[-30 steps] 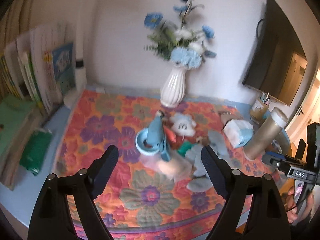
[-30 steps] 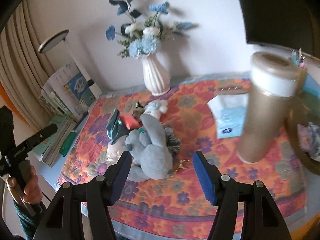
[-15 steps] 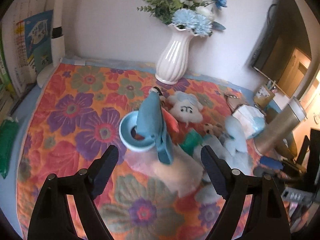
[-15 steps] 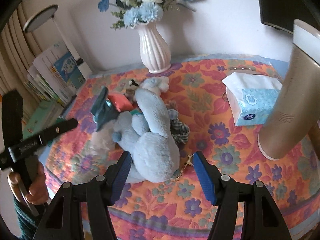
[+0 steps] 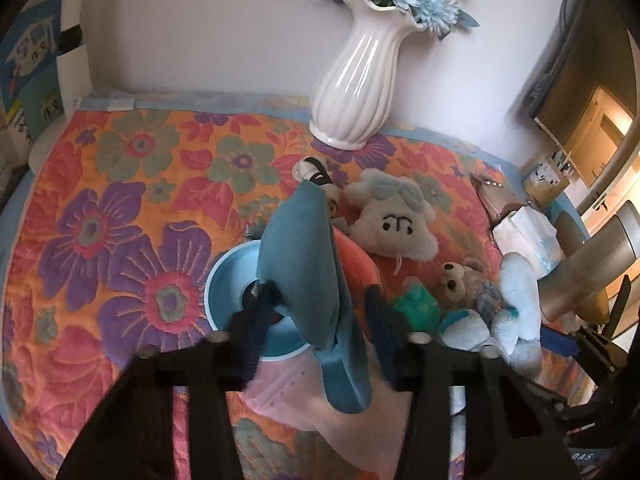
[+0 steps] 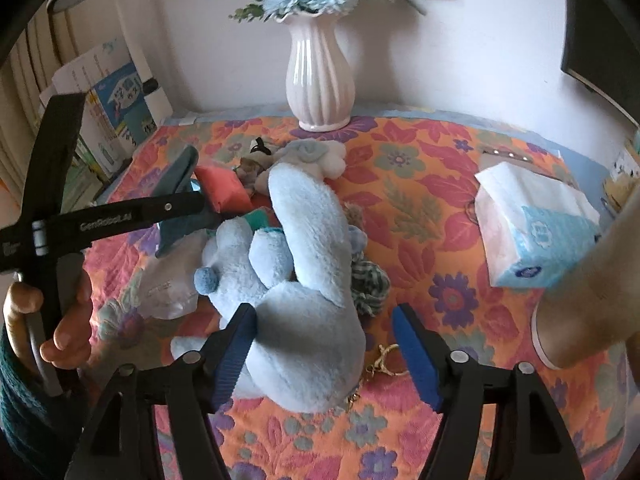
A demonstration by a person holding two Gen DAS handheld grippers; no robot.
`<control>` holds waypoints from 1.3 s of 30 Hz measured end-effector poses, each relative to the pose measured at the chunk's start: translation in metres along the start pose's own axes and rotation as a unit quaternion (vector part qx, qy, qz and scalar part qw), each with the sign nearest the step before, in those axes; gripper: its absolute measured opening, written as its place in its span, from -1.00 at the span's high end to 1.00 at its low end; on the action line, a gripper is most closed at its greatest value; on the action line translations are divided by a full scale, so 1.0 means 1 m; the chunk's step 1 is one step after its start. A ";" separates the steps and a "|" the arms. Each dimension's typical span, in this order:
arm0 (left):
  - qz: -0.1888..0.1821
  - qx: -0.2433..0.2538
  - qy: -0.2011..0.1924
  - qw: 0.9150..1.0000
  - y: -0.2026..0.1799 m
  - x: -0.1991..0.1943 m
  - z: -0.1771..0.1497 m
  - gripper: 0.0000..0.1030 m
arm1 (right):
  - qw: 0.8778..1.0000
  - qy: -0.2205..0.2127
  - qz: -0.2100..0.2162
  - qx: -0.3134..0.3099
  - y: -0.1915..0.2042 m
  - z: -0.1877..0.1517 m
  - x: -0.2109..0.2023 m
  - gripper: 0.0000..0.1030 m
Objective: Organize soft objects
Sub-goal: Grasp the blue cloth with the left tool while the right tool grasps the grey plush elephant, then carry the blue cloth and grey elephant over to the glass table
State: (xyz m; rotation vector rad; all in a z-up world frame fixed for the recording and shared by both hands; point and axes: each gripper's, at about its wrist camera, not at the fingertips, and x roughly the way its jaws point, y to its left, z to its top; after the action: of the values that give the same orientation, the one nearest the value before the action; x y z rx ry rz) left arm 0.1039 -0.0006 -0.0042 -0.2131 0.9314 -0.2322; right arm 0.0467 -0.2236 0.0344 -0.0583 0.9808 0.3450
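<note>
A pile of soft toys lies mid-table on the floral cloth [image 5: 100,240]. My left gripper [image 5: 320,300] is open, its fingers on either side of a teal plush [image 5: 304,264] that stands over a blue ring [image 5: 224,292]. Beside it lie an orange plush [image 5: 354,256], a white cloud toy [image 5: 390,220], a small bear [image 5: 460,280] and a green piece [image 5: 412,306]. My right gripper [image 6: 324,320] is open, its fingers around the rear of a big light-blue plush [image 6: 308,264]. The left gripper shows in the right wrist view [image 6: 192,206] near the teal plush [image 6: 176,184].
A white vase [image 5: 356,80] with blue flowers stands at the back. A tissue pack [image 6: 536,232] and a tan tumbler [image 5: 592,268] stand at the right. Books [image 6: 112,100] lean at the left. A clear pouch [image 6: 168,276] lies under the toys.
Both grippers have moved forward and down into the toy pile. The left now brackets the teal plush; the right now brackets the light-blue plush. Both stay open.
</note>
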 end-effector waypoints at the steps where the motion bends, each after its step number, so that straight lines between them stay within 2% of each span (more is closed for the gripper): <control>1: -0.002 0.001 0.000 1.000 0.000 0.000 0.000 0.74 | 1.000 0.003 0.003 -0.005 0.003 0.000 0.002 -0.36; 4: -0.007 -0.002 -0.014 1.000 0.001 -0.011 -0.002 0.80 | 1.000 0.013 0.004 -0.017 0.010 -0.003 0.012 -0.36; 8: -0.021 -0.002 -0.036 0.999 0.001 -0.038 -0.006 0.82 | 1.000 0.009 0.004 -0.019 0.014 -0.008 0.011 -0.12; 12: -0.056 -0.002 -0.044 0.997 0.004 -0.075 -0.017 0.82 | 1.000 -0.012 0.013 0.004 0.010 -0.009 -0.015 -0.10; 15: -0.072 -0.001 -0.028 0.997 0.004 -0.095 -0.032 0.82 | 0.998 -0.017 0.045 0.042 -0.003 -0.010 -0.043 -0.10; 17: -0.062 0.006 -0.013 0.998 0.006 -0.099 -0.047 0.81 | 0.997 -0.011 0.050 0.061 -0.011 -0.013 -0.057 -0.10; 19: -0.037 0.015 0.005 0.999 0.009 -0.095 -0.065 0.81 | 0.997 0.005 0.031 0.070 -0.019 -0.018 -0.060 -0.10; 20: -0.009 0.026 0.021 0.999 0.009 -0.088 -0.077 0.80 | 0.997 0.017 0.021 0.074 -0.022 -0.022 -0.057 -0.10; 23: 0.026 0.040 0.046 0.998 0.010 -0.073 -0.096 0.77 | 0.995 0.049 0.010 0.087 -0.029 -0.034 -0.040 -0.10; 24: 0.038 0.046 0.053 0.997 0.011 -0.068 -0.102 0.61 | 0.994 0.060 0.012 0.092 -0.030 -0.039 -0.033 -0.11; 25: 0.060 0.055 0.061 0.995 0.012 -0.062 -0.106 0.36 | 0.993 0.073 0.018 0.096 -0.031 -0.043 -0.026 -0.11; 27: 0.074 0.073 0.054 0.993 0.010 -0.063 -0.112 0.27 | 0.992 0.078 0.019 0.093 -0.030 -0.049 -0.021 -0.15; 29: 0.080 0.084 0.053 0.992 0.009 -0.067 -0.116 -0.14 | 0.993 0.075 0.024 0.083 -0.030 -0.050 -0.024 -0.23; 30: 0.091 0.090 0.053 0.990 0.008 -0.069 -0.117 -0.44 | 0.994 0.074 0.023 0.077 -0.029 -0.050 -0.026 -0.25; 32: 0.107 0.106 0.045 0.988 0.006 -0.074 -0.122 -0.49 | 0.995 0.068 0.017 0.064 -0.028 -0.050 -0.029 -0.26; 34: 0.106 0.114 0.043 0.987 0.006 -0.078 -0.124 -0.49 | 0.996 0.062 0.015 0.055 -0.028 -0.051 -0.032 -0.28; 36: 0.107 0.118 0.043 0.986 0.003 -0.077 -0.123 -0.49 | 0.997 0.059 0.016 0.052 -0.028 -0.051 -0.032 -0.38; 39: 0.135 0.125 0.055 0.981 -0.002 -0.061 -0.119 -0.42 | 0.997 0.052 0.021 0.052 -0.025 -0.049 -0.029 -0.50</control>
State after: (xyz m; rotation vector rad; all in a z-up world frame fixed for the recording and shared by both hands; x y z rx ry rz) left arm -0.0280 0.0059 -0.0259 0.1595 1.0205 -0.1087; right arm 0.0005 -0.2648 0.0282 0.0382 1.1023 0.3312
